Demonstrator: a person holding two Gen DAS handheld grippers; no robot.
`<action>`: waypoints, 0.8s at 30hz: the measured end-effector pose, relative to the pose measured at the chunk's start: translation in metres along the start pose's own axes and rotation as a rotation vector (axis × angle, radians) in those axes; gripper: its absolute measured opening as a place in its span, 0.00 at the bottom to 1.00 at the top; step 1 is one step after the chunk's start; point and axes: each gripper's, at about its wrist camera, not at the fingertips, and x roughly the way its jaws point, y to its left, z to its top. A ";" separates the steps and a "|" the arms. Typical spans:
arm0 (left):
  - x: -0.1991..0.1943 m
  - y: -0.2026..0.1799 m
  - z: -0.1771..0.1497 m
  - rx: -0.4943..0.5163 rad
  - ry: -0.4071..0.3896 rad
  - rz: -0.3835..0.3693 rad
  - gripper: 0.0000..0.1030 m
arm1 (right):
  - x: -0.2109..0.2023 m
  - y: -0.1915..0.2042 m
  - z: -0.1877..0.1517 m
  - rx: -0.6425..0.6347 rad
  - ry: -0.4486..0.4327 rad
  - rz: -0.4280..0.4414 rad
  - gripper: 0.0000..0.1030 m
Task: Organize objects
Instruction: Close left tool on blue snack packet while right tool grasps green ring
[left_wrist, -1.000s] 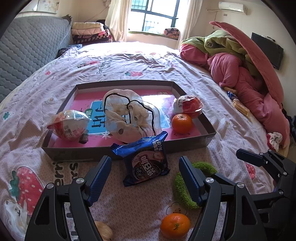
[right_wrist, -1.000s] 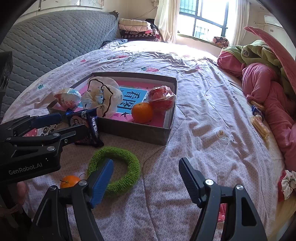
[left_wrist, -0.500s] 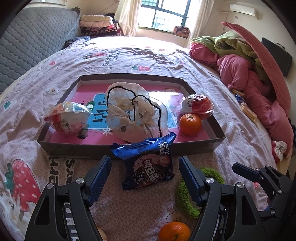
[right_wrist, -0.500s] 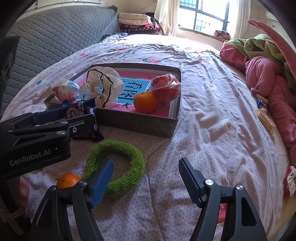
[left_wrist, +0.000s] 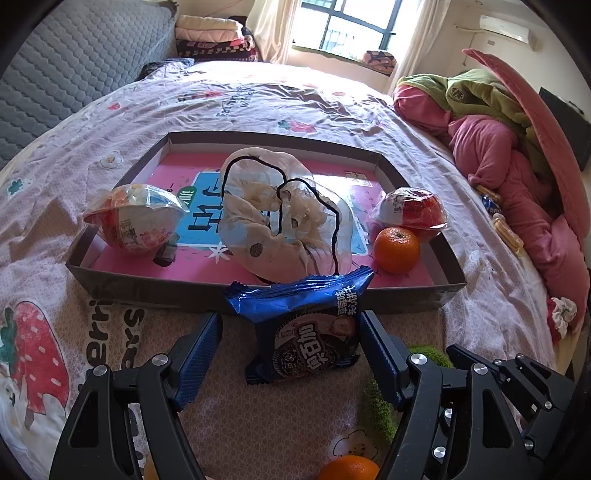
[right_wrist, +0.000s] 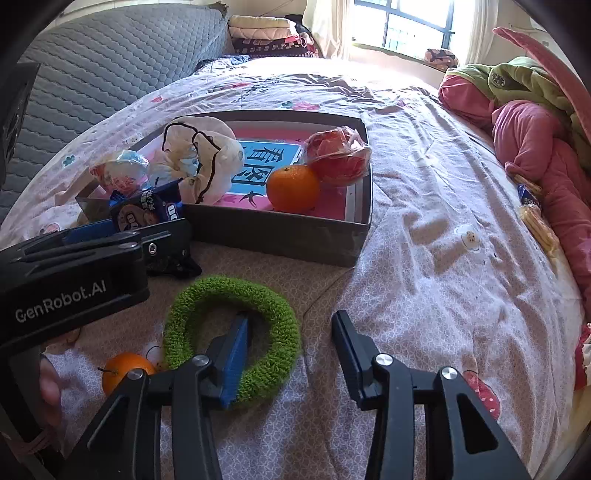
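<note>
Left wrist: left gripper (left_wrist: 291, 354) standing wide, straddling blue cookie packet (left_wrist: 306, 332) untouched, long axis pointing at tray (left_wrist: 258, 291), leaning on its wall. Right wrist: right gripper (right_wrist: 291, 347) just narrowing, one finger inside green ring (right_wrist: 236, 332) lying flat, not yet pinching; also showing loose orange (right_wrist: 125, 369).

We see glossy, crinkled foil on the blue biscuit pack (left_wrist: 310, 332), fuzzy rough green ring (right_wrist: 236, 332), matt cardboard tray (right_wrist: 280, 232) w/ shiny pink floor, soft printed cotton bedsheet (right_wrist: 424, 258), and matt black plastic gripper frames.

Grey quilted headboard (left_wrist: 55, 74), pink bedding heap (left_wrist: 517, 177), sunlit window (left_wrist: 354, 26)
</note>
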 end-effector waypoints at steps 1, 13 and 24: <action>0.000 0.001 0.000 -0.003 -0.001 0.000 0.74 | 0.001 0.000 0.000 -0.003 -0.001 0.002 0.41; 0.002 -0.001 0.001 -0.008 -0.028 0.013 0.74 | 0.006 0.000 0.000 0.034 0.007 0.001 0.39; 0.004 -0.007 0.000 0.011 -0.012 -0.022 0.54 | 0.011 0.001 -0.004 0.047 0.012 -0.008 0.40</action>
